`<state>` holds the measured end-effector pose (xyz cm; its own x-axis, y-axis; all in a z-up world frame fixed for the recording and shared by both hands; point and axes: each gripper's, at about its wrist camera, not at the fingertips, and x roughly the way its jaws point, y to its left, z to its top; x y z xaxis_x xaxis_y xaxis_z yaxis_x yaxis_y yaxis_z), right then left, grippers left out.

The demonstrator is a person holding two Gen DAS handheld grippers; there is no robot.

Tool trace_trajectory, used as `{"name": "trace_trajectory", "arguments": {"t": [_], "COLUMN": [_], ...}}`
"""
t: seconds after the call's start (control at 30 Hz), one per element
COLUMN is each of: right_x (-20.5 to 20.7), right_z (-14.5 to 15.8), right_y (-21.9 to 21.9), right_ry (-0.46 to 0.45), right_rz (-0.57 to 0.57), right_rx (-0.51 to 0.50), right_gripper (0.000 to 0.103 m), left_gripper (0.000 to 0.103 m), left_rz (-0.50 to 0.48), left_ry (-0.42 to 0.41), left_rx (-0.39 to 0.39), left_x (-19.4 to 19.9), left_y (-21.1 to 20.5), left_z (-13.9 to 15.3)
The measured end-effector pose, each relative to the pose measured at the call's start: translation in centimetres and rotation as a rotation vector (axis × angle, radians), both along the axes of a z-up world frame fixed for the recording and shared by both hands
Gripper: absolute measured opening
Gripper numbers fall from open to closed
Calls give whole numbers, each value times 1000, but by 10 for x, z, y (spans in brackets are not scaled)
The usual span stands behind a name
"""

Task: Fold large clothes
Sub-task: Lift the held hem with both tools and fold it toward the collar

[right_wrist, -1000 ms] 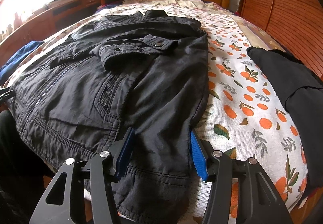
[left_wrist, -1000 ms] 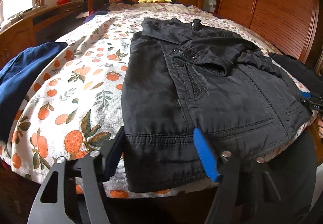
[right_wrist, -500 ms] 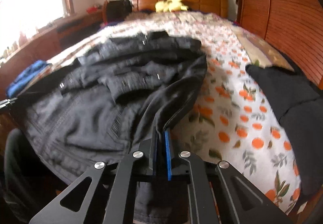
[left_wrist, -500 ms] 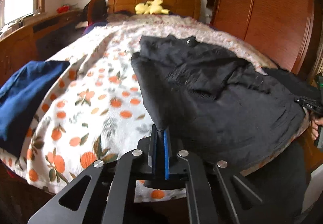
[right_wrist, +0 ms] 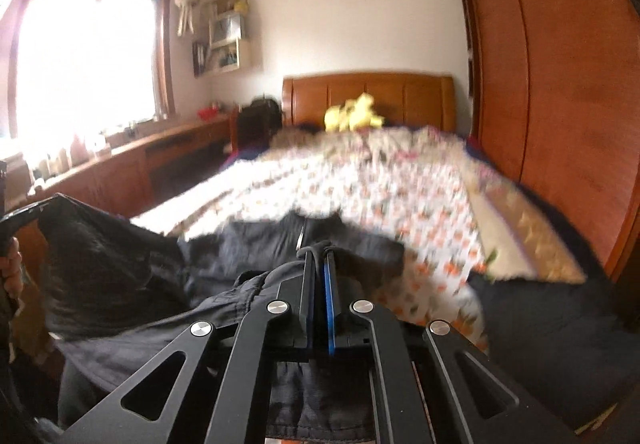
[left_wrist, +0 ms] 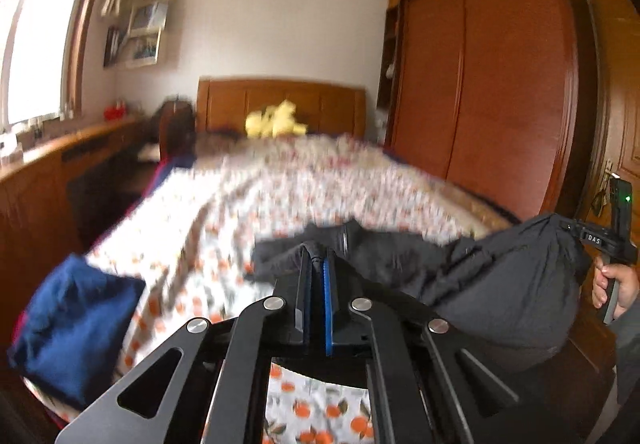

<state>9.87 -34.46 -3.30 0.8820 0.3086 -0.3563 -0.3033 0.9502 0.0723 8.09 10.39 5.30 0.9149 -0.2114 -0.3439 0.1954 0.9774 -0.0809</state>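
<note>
The left gripper (left_wrist: 316, 264) is pinching the bottom edge of the black jacket (left_wrist: 500, 284), with its fingers pressed close on the cloth. The right gripper (right_wrist: 318, 256) is pinching the same edge further along. That edge is up in the air, and the jacket sags between them like a hammock. The collar end of the jacket lies on the bed (left_wrist: 320, 180), at about 12 o'clock from both grippers.

The fold looks like it has only just started. The bottom edge has to go over to the collar and be laid flat. Smoothing may come after.

A blue cloth (left_wrist: 76, 324) sits at 9 o'clock on the bed. A dark cloth (right_wrist: 540, 320) sits at 3 o'clock.
</note>
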Motion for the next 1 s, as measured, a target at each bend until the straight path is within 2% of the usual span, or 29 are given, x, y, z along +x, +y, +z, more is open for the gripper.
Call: {"name": "trace_trajectory", "arguments": {"t": [0.17,0.27,0.33,0.43,0.57,0.67,0.8,1.0], "right_x": [-33,-39,-31,-6,34,60,102,186], "right_z": [47,54,43,12,-47,-76,-93,-88], "right_y": [-12,-15,-15,-9,-1,1,-4,-13], "right_ry": [-106,-115,-89,-12,90,142,165,144], "right_rz": [-2,-3,3,20,38,28,-14,-88], "right_rx": [0,-22,-37,-78,-106,-102,-69,-63], "right_gripper": [2,3,3,3,3,3,3,3], "left_gripper": [4,4,4,5,5,5,5,5], "left_rz": [-12,-2,2,14,39,49,85,114], "left_ry": [-110,-130,-108,-33,78,133,143,131], "left_rx": [2,18,30,61,55,21,30,29], "left_x": [-31,-37,-28,0,53,89,131,198], "left_y": [-9,-14,-17,-19,-12,-1,7,16], "left_z": [57,68,61,29,-29,-57,-68,-59]}}
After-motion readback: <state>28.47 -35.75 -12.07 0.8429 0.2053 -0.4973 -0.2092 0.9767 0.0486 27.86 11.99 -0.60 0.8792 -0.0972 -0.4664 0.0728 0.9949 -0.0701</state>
